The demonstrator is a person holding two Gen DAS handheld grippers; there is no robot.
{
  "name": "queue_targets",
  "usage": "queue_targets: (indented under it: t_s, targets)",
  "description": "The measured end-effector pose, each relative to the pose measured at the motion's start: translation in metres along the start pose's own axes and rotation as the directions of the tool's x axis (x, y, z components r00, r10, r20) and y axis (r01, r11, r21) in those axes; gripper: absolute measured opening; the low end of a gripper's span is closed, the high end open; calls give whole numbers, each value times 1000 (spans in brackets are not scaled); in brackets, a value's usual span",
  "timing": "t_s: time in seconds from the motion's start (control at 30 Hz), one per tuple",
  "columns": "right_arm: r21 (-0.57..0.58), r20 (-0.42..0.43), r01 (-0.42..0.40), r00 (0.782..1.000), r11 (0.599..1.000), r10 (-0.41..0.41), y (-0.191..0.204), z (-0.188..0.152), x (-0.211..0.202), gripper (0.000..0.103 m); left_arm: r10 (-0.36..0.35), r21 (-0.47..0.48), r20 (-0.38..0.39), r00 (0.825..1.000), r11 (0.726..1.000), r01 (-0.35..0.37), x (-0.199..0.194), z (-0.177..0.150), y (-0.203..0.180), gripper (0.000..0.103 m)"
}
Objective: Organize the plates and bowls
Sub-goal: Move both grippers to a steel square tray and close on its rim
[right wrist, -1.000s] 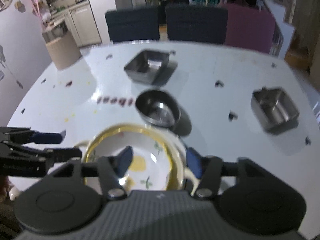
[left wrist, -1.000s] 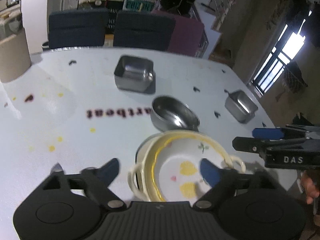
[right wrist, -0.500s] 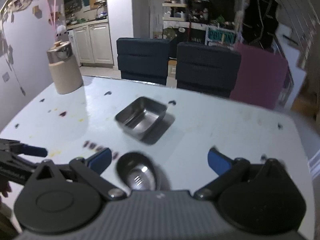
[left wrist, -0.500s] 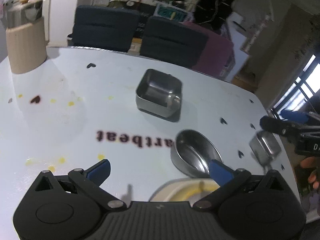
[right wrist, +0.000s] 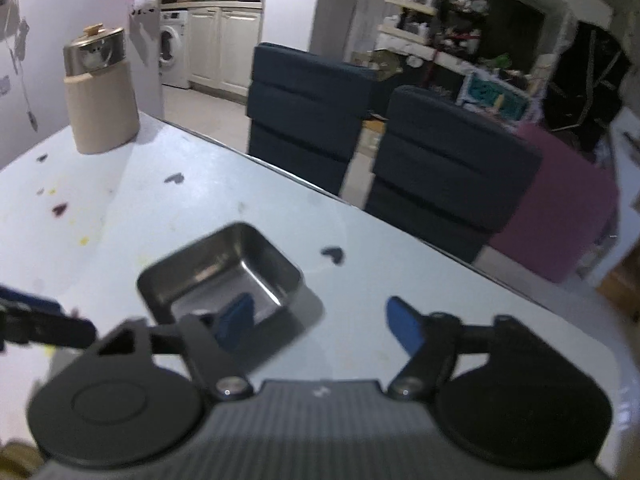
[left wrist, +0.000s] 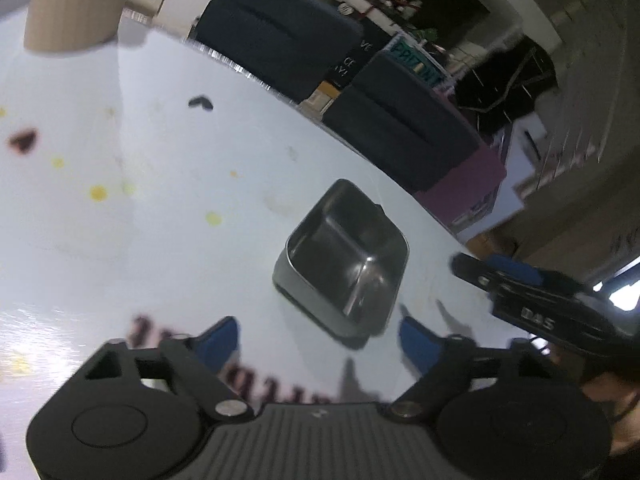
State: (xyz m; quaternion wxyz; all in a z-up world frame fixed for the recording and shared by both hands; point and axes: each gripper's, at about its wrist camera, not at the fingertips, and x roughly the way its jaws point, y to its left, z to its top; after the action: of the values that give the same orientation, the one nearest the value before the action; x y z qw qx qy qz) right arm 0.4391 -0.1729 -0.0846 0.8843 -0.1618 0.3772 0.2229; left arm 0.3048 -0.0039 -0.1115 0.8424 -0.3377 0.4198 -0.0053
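A square steel bowl (left wrist: 344, 256) stands empty on the white table (left wrist: 140, 240). My left gripper (left wrist: 320, 342) hovers just short of it with its jaws closing. The bowl's near corner shows between the blue fingertips (left wrist: 224, 340), which do not touch it. In the right wrist view the same bowl (right wrist: 208, 268) lies low and left. My right gripper (right wrist: 320, 324) is also closing, one fingertip (right wrist: 236, 320) in front of the bowl's inside and the other over bare table, with no pad pressing on it. Each gripper shows in the other's view: the right gripper (left wrist: 528, 300), the left gripper (right wrist: 40, 322).
A beige canister (right wrist: 100, 96) with a steel lid stands at the table's far left corner. Two dark chairs (right wrist: 304, 112) and a purple seat (right wrist: 560, 220) line the far edge. Blurred printed letters (left wrist: 160, 336) and small stains mark the tabletop.
Both grippers have swung away from the cream floral plate and the round steel bowl, which have left view, toward the square steel bowl. Both pairs of jaws widened, then narrowed.
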Motion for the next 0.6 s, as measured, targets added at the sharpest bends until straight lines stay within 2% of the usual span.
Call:
queue_targets:
  t_s: [0.13,0.2,0.33,0.37,0.53,0.6]
  targets:
    - [-23,-16,-42,999,999,42,0,17,42,67,-53,-83,-33,998,995,50,20,7,13,69]
    - [-36,-34,-71,997,997,70,1,23,60,62,-65,-97,-47,997,993,61,27,9,16,67]
    - [-74,-82,-99,992,992,93,15,27,90,61,-106,-121,-65,992,988,98,37,10,17,66]
    - [-87,-90,-99,992,991,91,19,28,96,61,-116,-118,-65,991,987,108,39,10,17,66]
    - [-136,-147,-117,984,984,97,34,31,110,60,-156,-134,-68,985,980,146,49,11,20,48]
    - [-150,-156,-118,983,982,94,38,31,109,57,-153,-132,-70,986,981,143,50,12,22,47]
